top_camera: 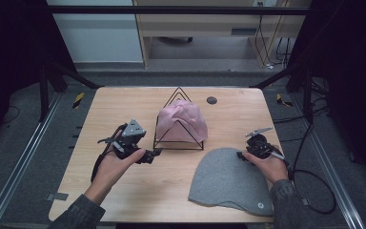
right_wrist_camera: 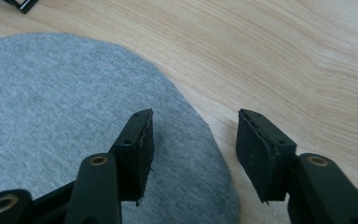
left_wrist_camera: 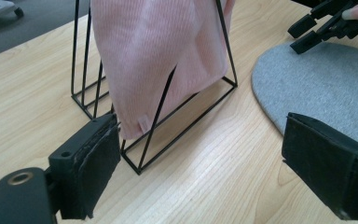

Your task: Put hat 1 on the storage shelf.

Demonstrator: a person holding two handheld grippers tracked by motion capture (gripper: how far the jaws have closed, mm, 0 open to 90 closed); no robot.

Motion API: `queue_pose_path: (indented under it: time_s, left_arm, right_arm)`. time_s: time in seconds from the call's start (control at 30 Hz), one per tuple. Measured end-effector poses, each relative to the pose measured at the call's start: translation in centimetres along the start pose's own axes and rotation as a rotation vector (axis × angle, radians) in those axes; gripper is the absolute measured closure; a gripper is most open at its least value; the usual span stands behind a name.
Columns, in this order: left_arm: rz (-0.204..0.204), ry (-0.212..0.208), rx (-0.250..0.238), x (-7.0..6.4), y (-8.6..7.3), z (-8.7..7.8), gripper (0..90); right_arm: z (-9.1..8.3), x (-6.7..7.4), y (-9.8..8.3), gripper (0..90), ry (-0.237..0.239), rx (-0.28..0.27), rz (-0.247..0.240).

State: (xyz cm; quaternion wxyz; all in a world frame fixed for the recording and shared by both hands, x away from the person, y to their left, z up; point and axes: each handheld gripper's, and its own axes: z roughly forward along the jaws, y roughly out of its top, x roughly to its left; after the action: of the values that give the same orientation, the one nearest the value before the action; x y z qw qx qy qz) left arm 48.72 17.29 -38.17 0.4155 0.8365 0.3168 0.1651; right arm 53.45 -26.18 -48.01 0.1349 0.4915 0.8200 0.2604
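A pink knit hat hangs over a black wire triangular stand at the middle of the wooden table. My left gripper is low beside the stand's front left corner, jaws open and empty. In the left gripper view the pink hat and the stand sit just ahead of the left gripper. A grey knit hat lies flat at the front right. My right gripper is open at its rounded top edge. In the right gripper view the right gripper straddles the grey hat rim, one jaw over fabric, one over wood.
A small dark round spot marks the table behind the stand. Black frame posts stand at the far corners. Cables trail off the right edge. The person's forearms enter from the front edge.
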Motion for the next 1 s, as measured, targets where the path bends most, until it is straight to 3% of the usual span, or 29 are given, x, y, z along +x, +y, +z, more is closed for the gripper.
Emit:
queue_pose_path:
  time_s: [0.17, 0.5, 0.63, 0.9, 1.0]
  left_arm:
    - [-0.005, -0.003, 0.002, 0.0, -0.5, -0.1, 11.3]
    - [-0.024, -0.01, 0.02, 0.1, -1.4, 0.3, 12.0]
    - [-0.03, -0.021, 0.027, 0.0, -1.7, 0.5, 12.2]
    - [-0.029, -0.043, 0.039, -0.3, -2.1, 1.0, 13.2]
    - [-0.034, -0.057, 0.038, -0.6, -2.3, 1.4, 13.5]
  right_arm:
    - [0.1, 0.5, -0.1, 56.2, 0.015, 0.02, -0.027]
    - [0.0, 0.6, -0.3, 83.2, 0.046, 0.016, -0.05]
    - [-0.4, 1.0, -0.1, 85.9, 0.055, 0.001, -0.059]
    - [-2.7, 2.3, 0.7, 86.3, 0.107, -0.07, -0.086]
    - [-4.2, 3.6, 1.4, 86.4, 0.134, -0.128, -0.131]
